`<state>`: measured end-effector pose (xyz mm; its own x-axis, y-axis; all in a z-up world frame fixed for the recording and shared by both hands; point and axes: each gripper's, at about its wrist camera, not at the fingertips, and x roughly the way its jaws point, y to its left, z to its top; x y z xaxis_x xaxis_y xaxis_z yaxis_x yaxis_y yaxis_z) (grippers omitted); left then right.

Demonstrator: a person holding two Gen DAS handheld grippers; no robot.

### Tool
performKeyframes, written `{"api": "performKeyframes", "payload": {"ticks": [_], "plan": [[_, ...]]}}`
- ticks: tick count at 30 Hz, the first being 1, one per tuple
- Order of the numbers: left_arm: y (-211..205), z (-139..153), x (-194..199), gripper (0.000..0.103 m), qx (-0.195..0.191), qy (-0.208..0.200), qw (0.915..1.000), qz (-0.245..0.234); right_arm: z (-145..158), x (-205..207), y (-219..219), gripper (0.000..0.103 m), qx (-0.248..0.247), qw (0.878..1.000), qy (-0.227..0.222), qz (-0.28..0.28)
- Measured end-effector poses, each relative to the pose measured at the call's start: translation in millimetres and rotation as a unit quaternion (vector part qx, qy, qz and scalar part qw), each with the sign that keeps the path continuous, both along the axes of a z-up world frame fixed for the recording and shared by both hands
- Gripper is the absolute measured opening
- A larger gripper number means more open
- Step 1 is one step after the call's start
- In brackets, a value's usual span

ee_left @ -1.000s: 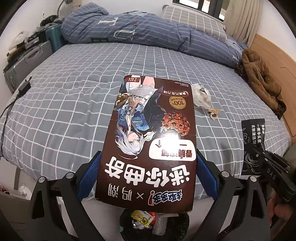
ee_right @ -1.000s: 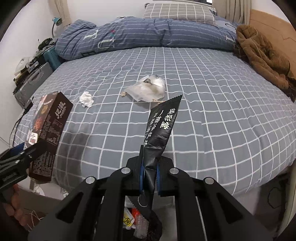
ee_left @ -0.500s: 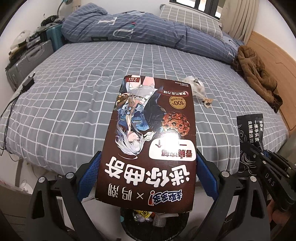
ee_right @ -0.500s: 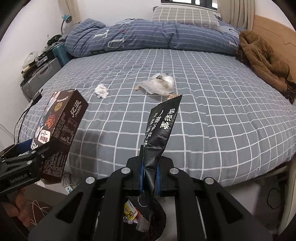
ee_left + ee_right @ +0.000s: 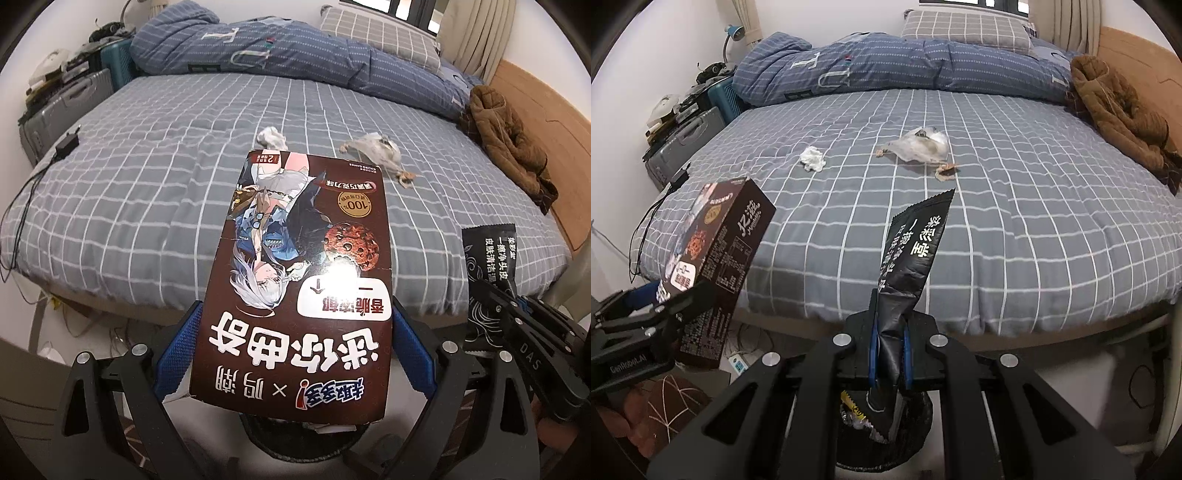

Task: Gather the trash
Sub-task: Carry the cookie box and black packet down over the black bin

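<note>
Above the bin [image 5: 886, 443], cookie box [image 5: 299, 280] — black sachet [image 5: 912, 258] — both clamped

Bed [image 5: 1015, 229] near edge lies bare; crumpled tissue [image 5: 812, 158] and plastic bag [image 5: 919, 146] sit mid-bed, brown jacket [image 5: 1123, 110] crowding the right edge.

A bed with a grey checked sheet [image 5: 1015, 206] fills both views, with a blue striped duvet [image 5: 886, 62] bunched along its far side beside a checked pillow [image 5: 964, 27]. A brown jacket [image 5: 1123, 110] lies at the right edge. Suitcases [image 5: 70, 107] stand left of the bed, near a charger [image 5: 66, 142] with its cable
</note>
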<state>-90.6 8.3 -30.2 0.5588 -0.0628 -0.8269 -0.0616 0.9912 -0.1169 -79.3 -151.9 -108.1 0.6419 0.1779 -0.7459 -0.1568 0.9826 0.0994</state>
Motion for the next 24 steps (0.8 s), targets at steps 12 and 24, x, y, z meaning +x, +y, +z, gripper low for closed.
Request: {"api": "performKeyframes", "payload": {"ticks": [12,24], "plan": [[-8,-30,-48,0.091,0.004,0.024,0.9997,-0.006,-20,-39,-6,0.009,0.004,1.0,0.018,0.003],[-6,-68,-71,0.091,0.0,0.06,0.9982,-0.002,-77,-56,-4,0.009,0.005,0.997,0.073,0.005]]}}
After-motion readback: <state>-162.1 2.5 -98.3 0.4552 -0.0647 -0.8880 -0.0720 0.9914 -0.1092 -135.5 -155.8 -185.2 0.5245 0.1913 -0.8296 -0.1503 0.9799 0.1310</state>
